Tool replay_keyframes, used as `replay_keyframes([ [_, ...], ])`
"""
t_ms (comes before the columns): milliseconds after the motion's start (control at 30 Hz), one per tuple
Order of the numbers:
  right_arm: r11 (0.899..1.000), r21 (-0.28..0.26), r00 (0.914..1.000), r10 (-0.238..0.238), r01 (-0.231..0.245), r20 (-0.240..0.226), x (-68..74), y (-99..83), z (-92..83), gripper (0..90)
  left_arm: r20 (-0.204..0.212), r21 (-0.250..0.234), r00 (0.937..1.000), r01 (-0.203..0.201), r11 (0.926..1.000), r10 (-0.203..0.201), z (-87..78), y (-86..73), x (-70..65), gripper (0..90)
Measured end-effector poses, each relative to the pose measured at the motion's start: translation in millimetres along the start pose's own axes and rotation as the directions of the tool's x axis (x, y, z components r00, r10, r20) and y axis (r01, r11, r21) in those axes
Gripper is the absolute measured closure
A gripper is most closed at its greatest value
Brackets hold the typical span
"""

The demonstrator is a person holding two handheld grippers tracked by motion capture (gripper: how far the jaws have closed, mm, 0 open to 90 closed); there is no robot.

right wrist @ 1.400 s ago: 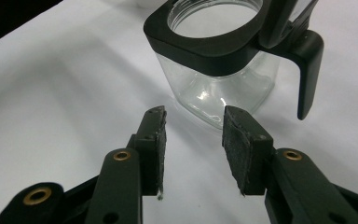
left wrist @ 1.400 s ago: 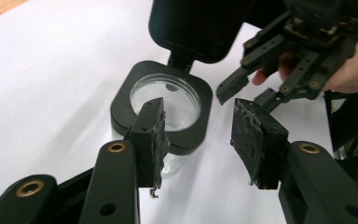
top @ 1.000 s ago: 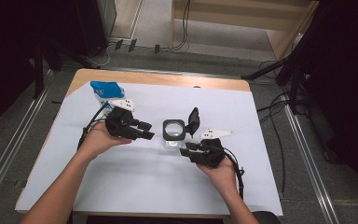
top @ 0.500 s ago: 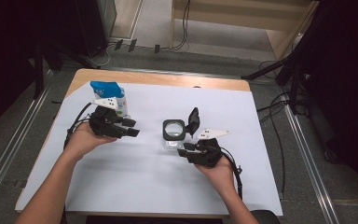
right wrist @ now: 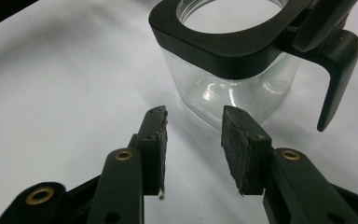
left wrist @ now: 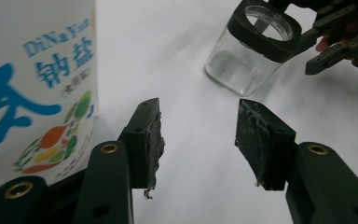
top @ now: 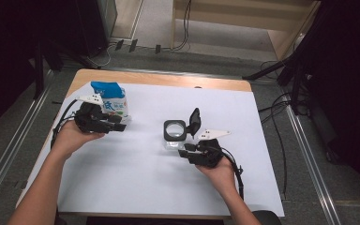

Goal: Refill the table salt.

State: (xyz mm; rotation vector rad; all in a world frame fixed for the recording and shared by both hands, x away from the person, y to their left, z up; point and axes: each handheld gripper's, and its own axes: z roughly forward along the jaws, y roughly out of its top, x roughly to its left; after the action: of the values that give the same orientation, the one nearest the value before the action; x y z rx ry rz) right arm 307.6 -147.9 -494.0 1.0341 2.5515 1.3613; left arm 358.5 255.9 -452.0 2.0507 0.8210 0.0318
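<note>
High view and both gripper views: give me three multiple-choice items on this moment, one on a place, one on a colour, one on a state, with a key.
1. Where does the salt carton stand?
A. At the table's far left, beside the left gripper
B. Inside the glass jar
C. At the near right corner

2. What colour is the collar around the mouth of the glass jar?
A. Red
B. Black
C. White

3. How is the jar's lid?
A. Shut flat over the mouth
C. Lying apart on the table
B. Flipped up, mouth open

Key: 1 A, the high view shows the carton at the far left, next to that gripper. 2 B, the right gripper view shows a black collar on clear glass. 3 B, the lid stands up behind the open mouth, in front of the right gripper.
</note>
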Motion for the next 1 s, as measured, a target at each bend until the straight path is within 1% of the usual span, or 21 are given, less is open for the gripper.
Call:
replay_keyframes([
  [67,1.000,-0.001,1.0000,-0.001,0.001,0.000,-0.3,0.3,0.8,61.9,-0.004,-0.010,1.0000,0.008,0.9999,-0.008,-3.9,-2.7,4.3,51.2],
  [100,1.000,0.000,1.0000,0.000,0.000,-0.001,-0.4,0.3,1.2,61.9,-0.013,-0.010,0.9999,0.006,0.9999,-0.006,-6.4,-3.9,6.6,51.4],
  [133,1.000,0.003,1.0000,0.001,-0.001,-0.001,-0.2,0.3,1.4,61.8,-0.016,-0.013,0.9998,0.014,0.9998,-0.014,-9.0,-4.9,9.1,51.7],
  [200,1.000,0.005,1.0000,-0.002,0.002,-0.003,0.1,0.4,2.0,61.8,-0.020,-0.032,0.9995,0.024,0.9992,-0.025,-14.5,-6.1,13.6,52.2],
  [233,1.000,0.005,1.0000,-0.003,0.003,-0.003,0.3,0.5,2.2,61.8,-0.025,-0.041,0.9992,0.029,0.9987,-0.030,-17.1,-6.5,15.4,52.3],
  [300,1.000,0.003,1.0000,-0.004,0.004,-0.008,0.9,0.5,2.3,61.7,-0.038,-0.038,0.9987,0.033,0.9987,-0.034,-21.9,-5.7,20.1,52.9],
  [333,1.000,0.006,1.0000,-0.003,0.003,-0.009,1.4,0.4,2.4,61.6,-0.046,-0.051,0.9983,0.033,0.9982,-0.035,-23.7,-6.0,21.9,53.2],
  [367,1.000,0.009,0.9999,-0.006,0.006,-0.008,1.8,0.2,2.7,61.6,-0.043,-0.051,0.9983,0.038,0.9980,-0.040,-25.6,-5.8,23.7,53.4],
  [400,1.000,0.012,0.9999,-0.007,0.007,-0.009,2.1,0.2,2.7,61.6,-0.051,-0.040,0.9979,0.037,0.9985,-0.039,-27.5,-5.2,25.2,53.4],
  [467,1.000,0.009,0.9999,-0.006,0.006,-0.010,2.3,0.2,2.7,61.6,-0.058,-0.045,0.9974,0.040,0.9982,-0.042,-31.7,-3.7,28.3,53.4],
  [533,1.000,0.011,1.0000,0.000,0.000,-0.010,2.0,0.2,2.3,61.5,-0.072,-0.030,0.9967,0.037,0.9989,-0.039,-35.4,-1.2,31.7,53.5],
  [667,1.000,0.009,1.0000,-0.002,0.002,-0.006,1.3,0.3,2.1,61.5,-0.040,-0.022,0.9978,0.052,0.9984,-0.053,-40.9,1.7,42.5,53.8],
  [700,1.000,0.007,1.0000,-0.003,0.003,-0.005,1.3,0.4,2.0,61.5,-0.041,-0.021,0.9976,0.054,0.9983,-0.055,-42.6,2.2,44.1,54.0],
  [733,1.000,0.006,1.0000,-0.003,0.003,-0.006,1.3,0.4,1.9,61.5,-0.050,-0.023,0.9975,0.049,0.9986,-0.050,-44.8,2.5,45.5,54.1],
  [767,1.000,0.005,1.0000,-0.007,0.007,-0.006,1.0,0.4,1.9,61.5,-0.051,-0.031,0.9973,0.052,0.9982,-0.053,-47.0,2.6,47.0,54.5],
  [800,1.000,0.005,1.0000,-0.007,0.007,-0.005,1.0,0.4,1.7,61.5,-0.056,-0.027,0.9967,0.058,0.9979,-0.060,-49.3,3.0,48.7,54.5],
  [833,1.000,0.008,1.0000,-0.001,0.001,-0.005,1.3,0.4,1.5,61.5,-0.071,-0.024,0.9960,0.052,0.9984,-0.054,-52.0,3.3,50.9,54.5],
  [900,1.000,0.006,1.0000,-0.001,0.001,-0.004,0.9,0.3,1.6,61.5,-0.081,-0.031,0.9947,0.061,0.9976,-0.064,-56.8,5.0,55.0,54.5],
  [933,1.000,0.008,1.0000,-0.001,0.001,-0.005,0.7,0.3,1.7,61.5,-0.092,-0.032,0.9940,0.057,0.9979,-0.059,-59.2,6.8,56.8,54.7],
  [967,1.000,0.009,1.0000,-0.001,0.002,-0.006,0.6,0.2,2.1,61.5,-0.102,-0.044,0.9936,0.046,0.9980,-0.050,-61.4,8.3,58.4,55.0],
  [1000,1.000,0.010,1.0000,0.001,-0.001,-0.007,0.7,0.2,2.5,61.5,-0.110,-0.043,0.9928,0.043,0.9981,-0.048,-63.0,10.8,60.5,55.8],
])
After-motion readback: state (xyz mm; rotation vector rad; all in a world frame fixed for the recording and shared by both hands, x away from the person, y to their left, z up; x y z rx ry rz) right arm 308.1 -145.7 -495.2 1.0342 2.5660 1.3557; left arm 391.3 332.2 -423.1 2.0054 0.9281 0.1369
